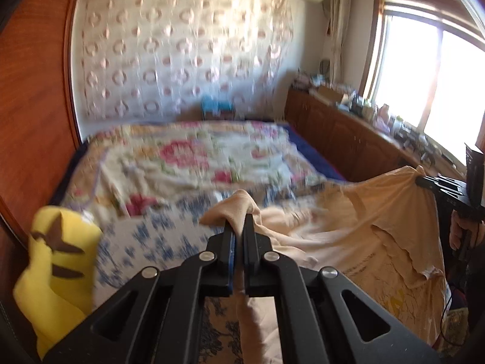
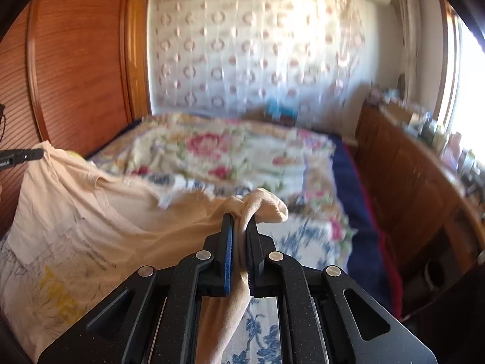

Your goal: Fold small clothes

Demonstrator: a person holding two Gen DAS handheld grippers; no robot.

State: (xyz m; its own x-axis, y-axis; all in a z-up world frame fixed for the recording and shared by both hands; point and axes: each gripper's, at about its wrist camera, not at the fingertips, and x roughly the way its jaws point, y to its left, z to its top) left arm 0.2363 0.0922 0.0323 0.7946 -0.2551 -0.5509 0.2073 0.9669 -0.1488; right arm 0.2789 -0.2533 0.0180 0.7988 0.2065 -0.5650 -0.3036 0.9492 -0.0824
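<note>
- Peach cotton, thin and limp: the T-shirt (image 1: 363,221) hangs between our two grippers above the near end of the bed, its printed front, with faded yellow lettering, sagging toward us in the right wrist view.
- We judge it light and very soft; it will droop and crease wherever it is unsupported, and a thin pinch of cloth could slide out if tugged sideways.
- We think the best holds are the two corners of one edge, shoulders or hem, taken with a good bunch of fabric so the cloth spreads flat between them; which edge we hold we cannot tell.
- Our left gripper (image 1: 239,221) has its jaws pressed together on a bunched fold of the shirt, with a tuft poking out past the tips and a strip of cloth trailing back between the fingers.
- Our right gripper (image 2: 239,221) is likewise clamped on a gathered wad of the same shirt, a rounded lump standing beyond its tips.
- Each gripper also shows at the edge of the other's view, with the shirt stretched in a shallow sag between them.
- Beneath lies the bed's floral quilt (image 1: 194,157), with a blue-and-white patterned cloth (image 1: 151,236) nearest us.
- At our left stands a yellow plush toy (image 1: 57,261) beside a wooden wardrobe (image 2: 78,60).
- Farther off, a cluttered wooden cabinet (image 1: 348,133) runs beneath the bright window (image 1: 430,69).
</note>
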